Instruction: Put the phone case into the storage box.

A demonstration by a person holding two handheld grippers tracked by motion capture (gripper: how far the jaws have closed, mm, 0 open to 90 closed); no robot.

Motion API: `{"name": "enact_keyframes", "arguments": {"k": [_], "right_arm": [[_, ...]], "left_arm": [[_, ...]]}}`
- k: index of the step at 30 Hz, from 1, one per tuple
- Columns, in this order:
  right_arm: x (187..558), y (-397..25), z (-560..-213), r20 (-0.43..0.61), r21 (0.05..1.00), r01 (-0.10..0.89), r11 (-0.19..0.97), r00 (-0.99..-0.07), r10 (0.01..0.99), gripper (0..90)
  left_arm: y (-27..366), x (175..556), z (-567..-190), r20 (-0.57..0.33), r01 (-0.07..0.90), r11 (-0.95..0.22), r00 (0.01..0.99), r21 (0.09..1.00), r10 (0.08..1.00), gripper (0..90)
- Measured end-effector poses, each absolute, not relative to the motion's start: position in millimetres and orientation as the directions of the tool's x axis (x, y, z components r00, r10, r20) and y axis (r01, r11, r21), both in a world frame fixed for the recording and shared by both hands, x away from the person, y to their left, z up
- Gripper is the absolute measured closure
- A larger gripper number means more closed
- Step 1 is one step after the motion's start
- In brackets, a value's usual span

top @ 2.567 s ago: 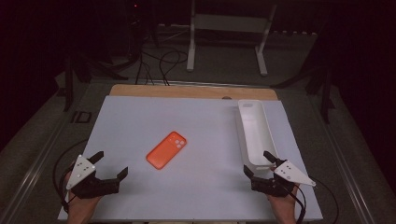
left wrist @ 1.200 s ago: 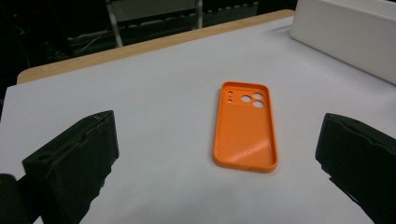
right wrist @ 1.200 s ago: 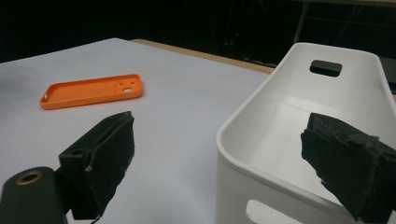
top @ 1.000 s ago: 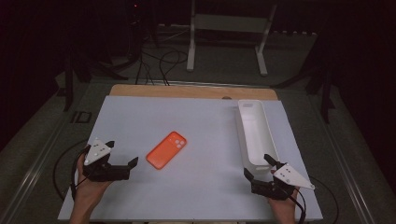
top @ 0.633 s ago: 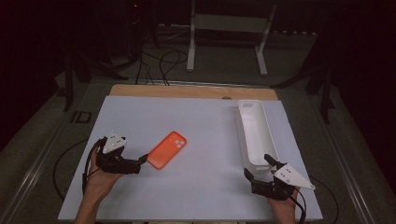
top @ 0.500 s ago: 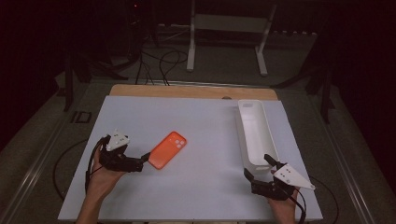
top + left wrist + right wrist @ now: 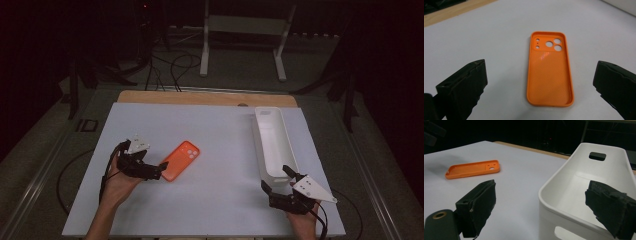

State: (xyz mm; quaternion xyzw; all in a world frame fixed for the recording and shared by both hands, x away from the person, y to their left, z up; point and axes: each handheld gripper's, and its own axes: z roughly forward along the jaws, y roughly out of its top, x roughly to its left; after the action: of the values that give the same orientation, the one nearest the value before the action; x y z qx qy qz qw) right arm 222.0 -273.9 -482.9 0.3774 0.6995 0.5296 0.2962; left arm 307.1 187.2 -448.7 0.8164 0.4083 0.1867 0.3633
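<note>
So the left gripper has slid in across the pale grey table top and is now right up at the near end of the orange rubbery phone case, where a couple of seconds back it was parked well off to the case's left near the table edge. Its jaws are spread wide; in the left gripper view they sit either side of the case, not touching it. The case itself hasn't budged: lying flat, open side up, camera cutouts at the far end, well to the left of the long white plastic bin.

The right gripper is pretty much where it was, just off the near end of that bin, jaws also wide open with nothing in them. In the right gripper view its jaws straddle the bin's near corner, and the case shows farther off to the left.
</note>
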Motion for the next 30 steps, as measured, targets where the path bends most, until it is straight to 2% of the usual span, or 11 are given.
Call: {"name": "enact_keyframes", "arguments": {"k": [30], "right_arm": [[223, -274, -484, -0.012, 0.963, 0.221, 0.155, -0.539, 0.842, 9.4]], "left_arm": [[174, 324, -470, 0.009, 0.586, -0.452, 0.604, 0.672, 0.797, 0.2]]}}
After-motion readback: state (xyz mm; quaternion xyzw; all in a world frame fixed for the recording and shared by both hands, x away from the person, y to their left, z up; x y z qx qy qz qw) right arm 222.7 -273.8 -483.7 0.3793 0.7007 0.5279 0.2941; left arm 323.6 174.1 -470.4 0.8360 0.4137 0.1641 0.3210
